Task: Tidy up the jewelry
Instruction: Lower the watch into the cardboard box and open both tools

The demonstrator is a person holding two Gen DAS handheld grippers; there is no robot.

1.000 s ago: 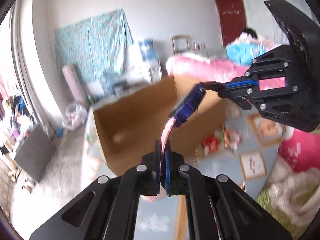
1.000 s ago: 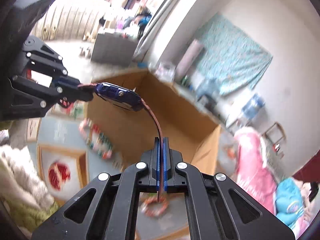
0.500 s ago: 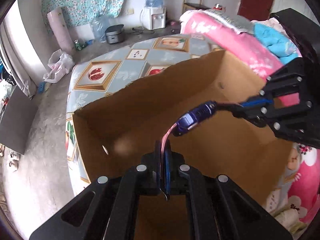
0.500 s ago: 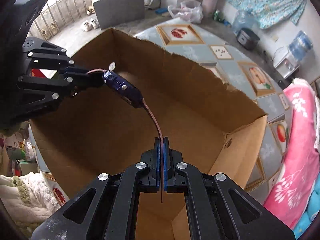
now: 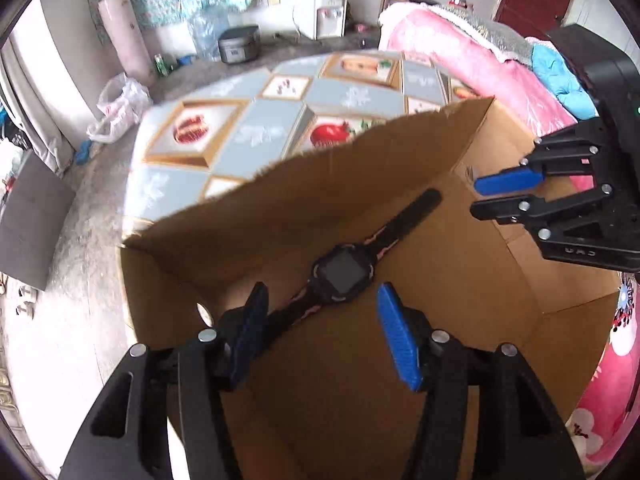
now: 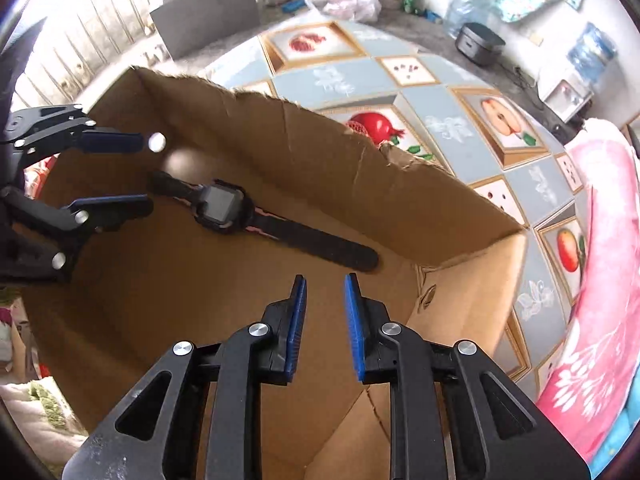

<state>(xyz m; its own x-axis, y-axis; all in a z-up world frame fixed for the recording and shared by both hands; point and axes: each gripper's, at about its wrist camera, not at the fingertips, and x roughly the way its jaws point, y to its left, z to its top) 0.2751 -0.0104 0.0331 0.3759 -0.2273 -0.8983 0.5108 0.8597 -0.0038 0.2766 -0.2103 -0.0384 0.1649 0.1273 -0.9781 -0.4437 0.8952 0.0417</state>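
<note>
A dark smartwatch [image 5: 345,271] with a black and pink strap lies flat on the floor of an open cardboard box [image 5: 360,168]. It also shows in the right wrist view [image 6: 224,209]. My left gripper [image 5: 320,320] is open and empty, its blue pads on either side of the near strap, above the box floor. My right gripper [image 6: 325,304] is open and empty, just short of the other strap end. Each gripper shows in the other's view, the right one [image 5: 500,196] and the left one [image 6: 120,172].
The box stands on a table with a fruit-patterned cloth [image 6: 400,76]. A pink bed cover [image 5: 460,52] lies to the right. A rice cooker [image 5: 239,44], a water dispenser and bags stand on the floor behind.
Both grippers held the watch by its strap ends over the box. They have let go and opened, and the watch now lies on the box floor.
</note>
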